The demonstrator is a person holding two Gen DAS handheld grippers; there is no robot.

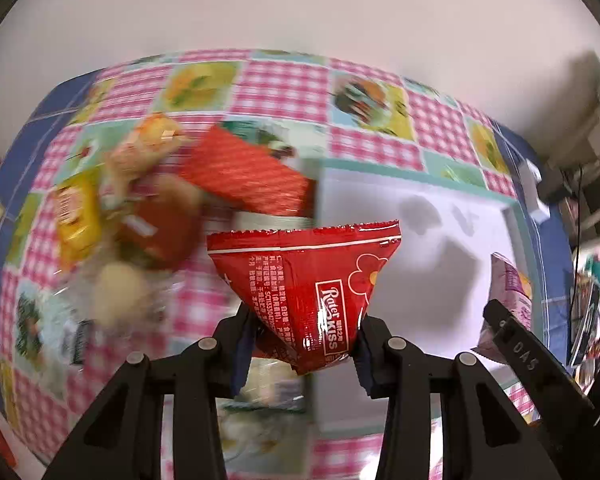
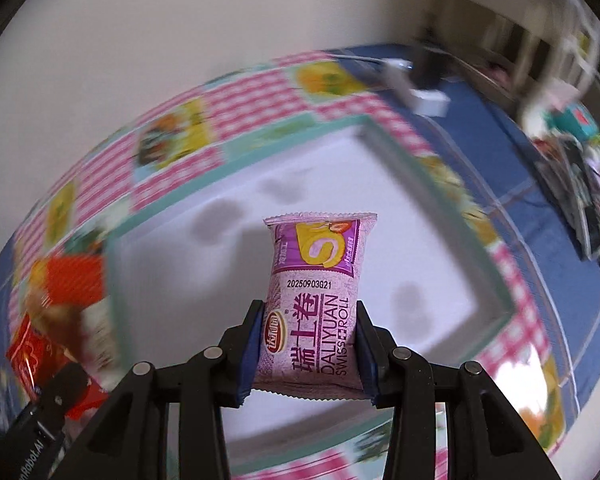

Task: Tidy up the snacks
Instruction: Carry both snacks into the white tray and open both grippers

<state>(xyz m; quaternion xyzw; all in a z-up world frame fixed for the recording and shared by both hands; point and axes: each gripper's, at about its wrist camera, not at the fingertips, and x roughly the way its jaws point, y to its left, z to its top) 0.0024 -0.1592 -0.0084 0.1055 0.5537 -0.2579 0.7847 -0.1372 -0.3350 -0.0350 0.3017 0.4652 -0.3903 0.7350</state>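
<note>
My left gripper (image 1: 306,334) is shut on a red Rater Kiss packet (image 1: 312,280), held above the left edge of a white tray with a teal rim (image 1: 420,188). In the right wrist view my right gripper (image 2: 306,344) is shut on a purple Daliyuan Swiss roll packet (image 2: 318,300), which hangs over the white floor of the tray (image 2: 364,128). The purple packet (image 1: 510,280) and the other gripper's black finger also show at the right of the left wrist view. The red packet (image 2: 32,356) shows at the lower left of the right wrist view.
A blurred pile of snacks (image 1: 140,208) lies left of the tray on the pink chequered tablecloth (image 1: 284,88), among them a red striped packet (image 1: 248,172) and a yellow one (image 1: 76,216). A small white box (image 2: 430,100) sits on the blue cloth beyond the tray. Clutter lies at the far right.
</note>
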